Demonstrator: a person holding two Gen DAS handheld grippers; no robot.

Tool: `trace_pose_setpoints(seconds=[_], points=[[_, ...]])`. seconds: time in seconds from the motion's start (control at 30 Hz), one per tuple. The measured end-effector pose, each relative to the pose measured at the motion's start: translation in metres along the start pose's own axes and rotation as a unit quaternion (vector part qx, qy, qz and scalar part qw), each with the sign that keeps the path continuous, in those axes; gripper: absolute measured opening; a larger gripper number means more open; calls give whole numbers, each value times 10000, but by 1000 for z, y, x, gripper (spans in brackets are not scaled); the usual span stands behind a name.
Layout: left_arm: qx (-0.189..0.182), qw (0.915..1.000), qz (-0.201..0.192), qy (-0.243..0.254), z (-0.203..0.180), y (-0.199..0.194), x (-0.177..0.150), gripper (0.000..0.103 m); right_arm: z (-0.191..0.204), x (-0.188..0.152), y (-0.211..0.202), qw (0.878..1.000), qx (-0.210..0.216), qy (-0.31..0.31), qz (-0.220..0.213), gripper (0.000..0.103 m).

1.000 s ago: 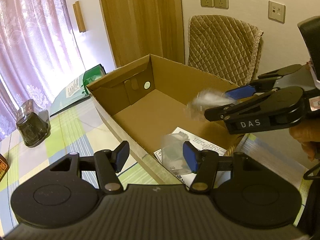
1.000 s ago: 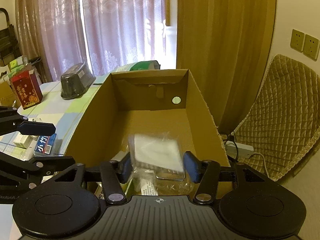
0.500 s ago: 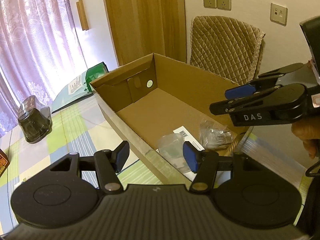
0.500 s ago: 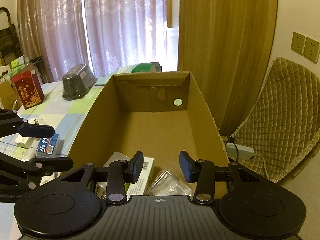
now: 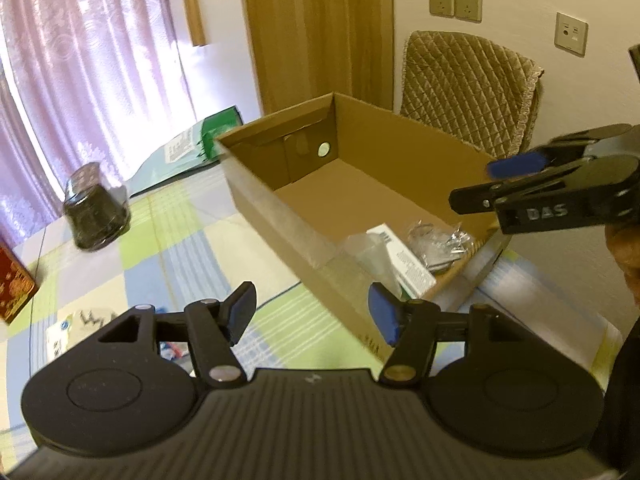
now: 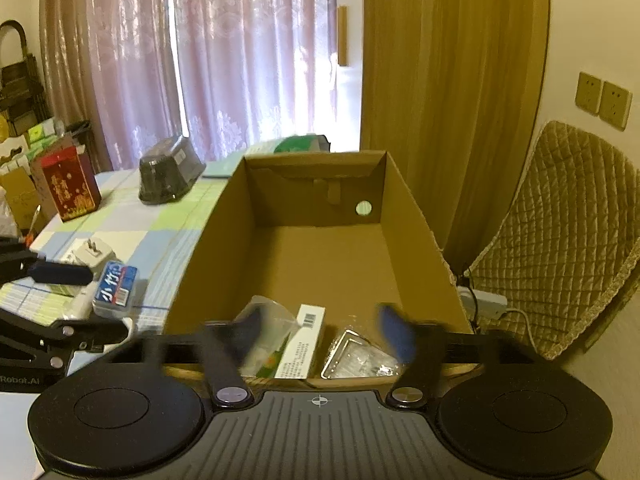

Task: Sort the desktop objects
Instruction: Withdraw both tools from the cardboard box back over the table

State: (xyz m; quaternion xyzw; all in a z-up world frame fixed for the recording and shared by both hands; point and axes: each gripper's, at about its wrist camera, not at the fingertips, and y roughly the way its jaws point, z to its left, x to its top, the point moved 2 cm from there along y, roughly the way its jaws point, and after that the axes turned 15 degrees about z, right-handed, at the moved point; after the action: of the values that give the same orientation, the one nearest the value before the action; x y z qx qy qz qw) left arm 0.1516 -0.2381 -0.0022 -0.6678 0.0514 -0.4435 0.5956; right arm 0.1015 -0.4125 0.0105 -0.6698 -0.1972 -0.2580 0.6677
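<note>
An open cardboard box [image 5: 280, 216] [image 6: 320, 200] stands on the checked tablecloth. At its near end lie a crumpled clear plastic packet [image 5: 436, 240] [image 6: 360, 356], a white and green carton [image 5: 404, 260] [image 6: 302, 340] and a clear bag [image 5: 360, 248] [image 6: 268, 320]. My left gripper [image 5: 312, 314] [image 6: 80, 300] is open and empty, outside the box over its left wall and the cloth. My right gripper [image 6: 322, 332] [image 5: 484, 184] hangs open and empty above the box's near end, its fingers blurred.
Left of the box on the table are a white plug adapter [image 6: 94, 252], a blue-labelled pack [image 6: 116, 288], a red carton [image 6: 70, 184] and a dark plastic container [image 6: 172, 176] [image 5: 96, 216]. A green item [image 5: 220, 132] lies behind the box. A quilted chair [image 6: 568, 240] stands on the right.
My right gripper let go of the clear packet, which dropped into the box, and its jaws spread wider. My left gripper drew back and left, away from the box.
</note>
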Motion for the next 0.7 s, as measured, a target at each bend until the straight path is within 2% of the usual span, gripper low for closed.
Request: trace_pose_setpoints(seconds=[0.3, 0.4, 0.47, 0.7], points=[[264, 9984, 237, -429, 27, -24, -60, 67, 28, -13, -26, 9996, 266, -53, -96, 77], [381, 9971, 329, -577, 38, -33, -83, 72, 45, -21, -34, 9991, 374, -87, -166, 103], [463, 9960, 371, -672, 44, -40, -97, 76, 55, -26, -38, 9986, 479, -112, -188, 103], [662, 9901, 526, -1118, 67, -57, -139, 81, 95, -40, -42, 9956, 883, -319, 10, 103]])
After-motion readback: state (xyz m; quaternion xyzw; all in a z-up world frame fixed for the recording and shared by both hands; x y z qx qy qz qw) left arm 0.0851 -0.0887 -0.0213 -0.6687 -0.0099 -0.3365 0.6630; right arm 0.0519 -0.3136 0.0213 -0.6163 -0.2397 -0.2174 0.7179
